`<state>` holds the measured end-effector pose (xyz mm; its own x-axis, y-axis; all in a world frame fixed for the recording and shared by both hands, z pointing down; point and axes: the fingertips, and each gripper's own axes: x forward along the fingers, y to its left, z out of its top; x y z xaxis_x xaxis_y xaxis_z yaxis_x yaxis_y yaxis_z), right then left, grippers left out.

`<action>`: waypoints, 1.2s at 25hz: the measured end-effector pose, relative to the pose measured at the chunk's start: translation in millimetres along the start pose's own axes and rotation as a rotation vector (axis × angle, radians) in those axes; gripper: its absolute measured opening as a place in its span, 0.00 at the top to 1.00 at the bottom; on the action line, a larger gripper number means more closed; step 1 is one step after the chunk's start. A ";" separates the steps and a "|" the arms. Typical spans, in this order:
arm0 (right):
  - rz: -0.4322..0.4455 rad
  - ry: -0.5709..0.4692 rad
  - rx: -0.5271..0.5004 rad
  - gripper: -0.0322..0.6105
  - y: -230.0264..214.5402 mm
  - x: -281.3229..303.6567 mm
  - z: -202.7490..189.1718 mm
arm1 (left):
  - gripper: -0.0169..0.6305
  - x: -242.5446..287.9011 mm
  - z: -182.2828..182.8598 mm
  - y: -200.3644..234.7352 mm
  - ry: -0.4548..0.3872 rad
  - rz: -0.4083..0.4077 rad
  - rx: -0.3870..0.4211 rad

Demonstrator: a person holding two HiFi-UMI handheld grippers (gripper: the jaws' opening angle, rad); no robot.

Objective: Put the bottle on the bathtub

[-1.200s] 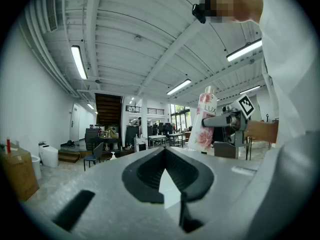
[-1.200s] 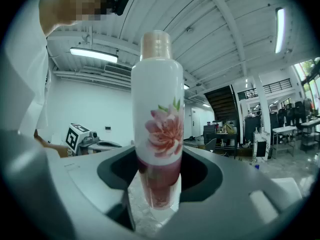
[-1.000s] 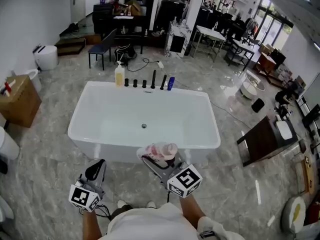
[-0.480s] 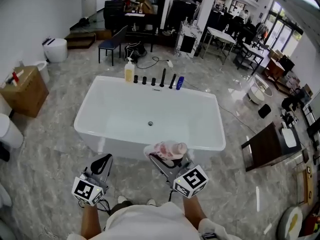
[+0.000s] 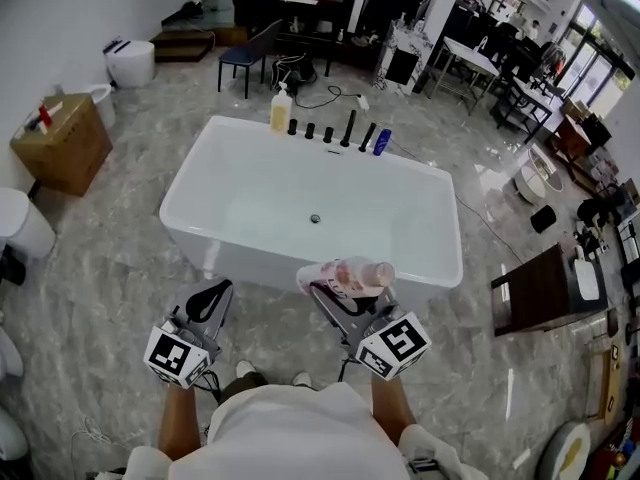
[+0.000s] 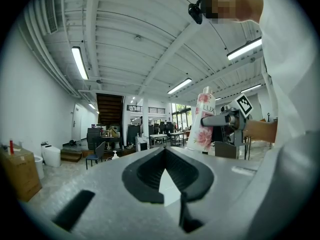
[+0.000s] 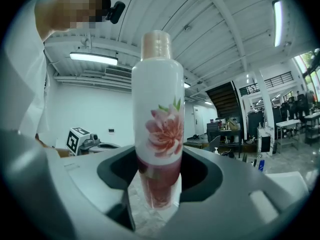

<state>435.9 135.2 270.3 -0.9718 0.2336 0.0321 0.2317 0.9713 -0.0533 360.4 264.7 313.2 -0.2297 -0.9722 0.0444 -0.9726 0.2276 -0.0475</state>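
White bathtub rim lies near right gripper's bottle.

Grey marble floor all round, white wall on the left with a cardboard box beside it, chair and tables beyond, strip lights glowing overhead.

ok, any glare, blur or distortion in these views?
Head view: sharp, fisheye-bent edges, glare on the floor right of the bathtub. Left gripper view: round black vignette, ceiling lights blown out. Right gripper view: same vignette, bottle sharp.
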 end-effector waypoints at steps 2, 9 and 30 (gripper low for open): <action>-0.002 0.000 0.013 0.57 -1.3 -1.2 -1.0 | 0.97 -0.5 -1.5 -1.9 0.004 0.001 -0.003; 0.000 -0.006 0.005 0.57 -4.6 -3.2 -0.9 | 0.97 2.6 -0.9 -3.7 0.008 0.002 0.003; 0.027 -0.023 0.043 0.57 -56.4 -34.7 -11.8 | 0.97 51.2 -7.8 -36.2 0.052 0.026 -0.007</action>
<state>457.0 72.8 284.1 -0.9660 0.2584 0.0075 0.2565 0.9617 -0.0964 383.6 207.0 325.0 -0.2567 -0.9618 0.0953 -0.9664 0.2538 -0.0419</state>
